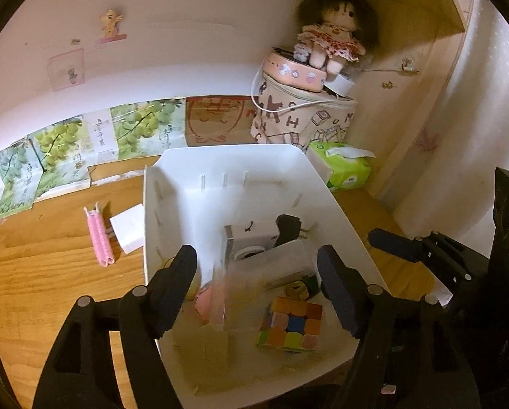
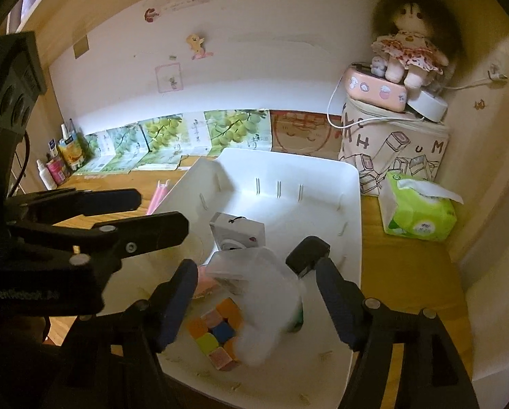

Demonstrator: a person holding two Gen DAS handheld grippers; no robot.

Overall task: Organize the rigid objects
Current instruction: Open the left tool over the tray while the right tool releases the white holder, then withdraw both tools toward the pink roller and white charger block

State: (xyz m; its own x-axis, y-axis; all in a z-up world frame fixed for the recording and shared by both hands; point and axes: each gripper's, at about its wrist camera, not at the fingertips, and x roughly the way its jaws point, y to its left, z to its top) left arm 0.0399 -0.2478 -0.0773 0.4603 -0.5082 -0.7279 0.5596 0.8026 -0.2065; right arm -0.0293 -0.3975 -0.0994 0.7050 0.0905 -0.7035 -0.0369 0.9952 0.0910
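Observation:
A white plastic bin (image 1: 172, 184) (image 2: 351, 225) stands on the wooden desk. In it lie a colourful puzzle cube (image 1: 293, 327) (image 2: 217, 332), a small white toy camera (image 1: 251, 242) (image 2: 237, 235), a black plug (image 1: 288, 228) (image 2: 307, 252) and a pink thing (image 1: 203, 301). A translucent plastic box (image 1: 275, 266) (image 2: 268, 293), blurred, sits over the camera and cube. My left gripper (image 1: 256, 272) (image 2: 145, 213) hovers open above the bin's near end. My right gripper (image 2: 256, 272) is open around the blurred box, its pads clear of it.
Pink hair rollers (image 1: 101, 238) and a white card (image 1: 128, 228) lie left of the bin. A green tissue pack (image 1: 346, 167) (image 2: 418, 211), a printed bag (image 1: 302, 122) with a doll (image 1: 329, 37) on top, and bottles (image 2: 56, 167) stand by the walls.

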